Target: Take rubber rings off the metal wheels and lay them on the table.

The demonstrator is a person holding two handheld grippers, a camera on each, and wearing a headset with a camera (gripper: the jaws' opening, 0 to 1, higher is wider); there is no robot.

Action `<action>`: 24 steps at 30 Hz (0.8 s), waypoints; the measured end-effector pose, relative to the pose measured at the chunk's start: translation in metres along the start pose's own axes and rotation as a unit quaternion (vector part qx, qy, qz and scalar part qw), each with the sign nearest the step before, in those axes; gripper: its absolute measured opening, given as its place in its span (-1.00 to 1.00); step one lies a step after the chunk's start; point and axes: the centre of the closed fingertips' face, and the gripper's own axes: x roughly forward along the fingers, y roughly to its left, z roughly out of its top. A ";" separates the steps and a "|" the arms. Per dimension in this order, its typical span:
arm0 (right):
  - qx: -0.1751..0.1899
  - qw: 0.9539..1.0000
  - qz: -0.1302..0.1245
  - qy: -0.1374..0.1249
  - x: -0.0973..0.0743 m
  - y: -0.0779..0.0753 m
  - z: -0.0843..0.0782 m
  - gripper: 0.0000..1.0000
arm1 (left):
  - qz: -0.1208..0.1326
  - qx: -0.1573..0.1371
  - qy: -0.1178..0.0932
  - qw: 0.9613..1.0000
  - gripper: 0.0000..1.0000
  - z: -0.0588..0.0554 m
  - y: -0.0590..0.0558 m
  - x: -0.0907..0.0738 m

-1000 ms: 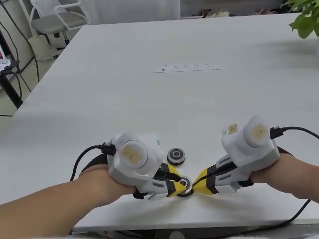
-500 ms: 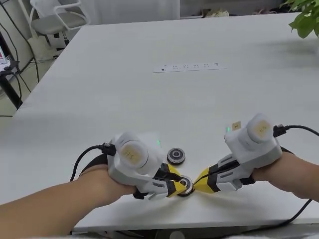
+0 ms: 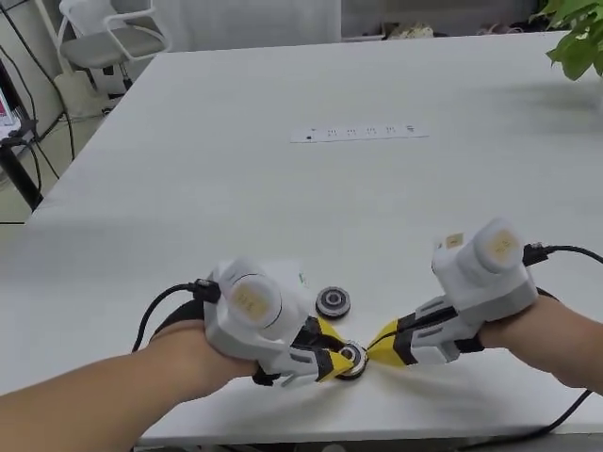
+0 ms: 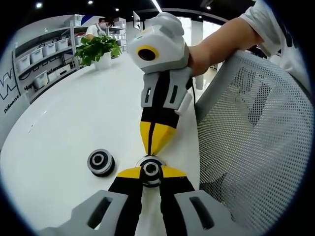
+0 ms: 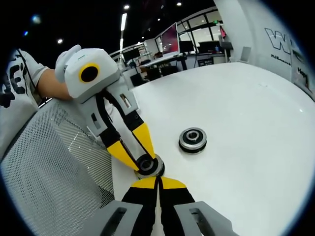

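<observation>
A small metal wheel [image 3: 352, 358] with a dark rubber ring sits low at the table's near edge, and my left gripper [image 3: 337, 362] is shut on it from the left. In the left gripper view the wheel [image 4: 150, 169] lies between my yellow jaw tips [image 4: 150, 173]. My right gripper [image 3: 375, 345] comes in from the right, shut, its tip against the wheel's rim [image 5: 149, 166]; I cannot tell whether it pinches the ring. My right gripper [image 5: 157, 183] shows its jaws pressed together. A second ringed wheel [image 3: 333, 302] lies flat on the table just behind.
The white table [image 3: 283, 198] stretches away, with a power strip [image 3: 358, 129] at mid-table. A plant [image 3: 575, 33] stands at the far right and a chair [image 3: 104, 38] beyond the far left corner. A mesh chair back [image 4: 251, 147] is close to the near edge.
The head camera has tipped slightly. My right gripper has drawn a little to the right and rolled; the left gripper still grips the wheel in the same spot.
</observation>
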 end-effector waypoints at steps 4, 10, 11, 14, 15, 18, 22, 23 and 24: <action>-0.001 1.000 0.000 -0.001 0.001 0.000 0.000 -1.00 | 0.000 0.000 0.000 1.000 -0.85 0.000 0.000 0.000; 0.016 1.000 0.005 -0.011 -0.001 0.002 0.003 -1.00 | 0.001 -0.001 0.001 1.000 -0.85 0.000 0.000 0.000; 0.020 1.000 0.007 -0.014 -0.001 0.002 0.004 -1.00 | 0.001 -0.001 0.001 1.000 -0.85 0.000 0.000 0.000; 0.027 0.999 0.008 -0.015 -0.001 0.003 0.004 -1.00 | 0.002 -0.001 0.002 1.000 -0.85 0.000 0.000 0.000; 0.028 0.999 0.008 -0.015 -0.001 0.003 0.005 -1.00 | 0.002 -0.001 0.003 1.000 -0.85 0.000 0.000 0.000; 0.029 0.999 0.007 -0.015 -0.001 0.003 0.005 -1.00 | 0.004 -0.001 0.004 1.000 -0.86 0.000 0.000 0.000; 0.039 0.999 0.009 -0.017 -0.001 0.004 0.006 -1.00 | 0.006 0.001 0.007 1.000 -0.86 0.001 -0.001 0.000; 0.041 0.999 0.010 -0.018 -0.001 0.004 0.006 -1.00 | 0.006 0.002 0.008 1.000 -0.86 0.001 -0.001 0.000; 0.043 0.999 0.010 -0.018 -0.001 0.004 0.006 -1.00 | 0.006 0.002 0.008 1.000 -0.86 0.001 0.000 0.000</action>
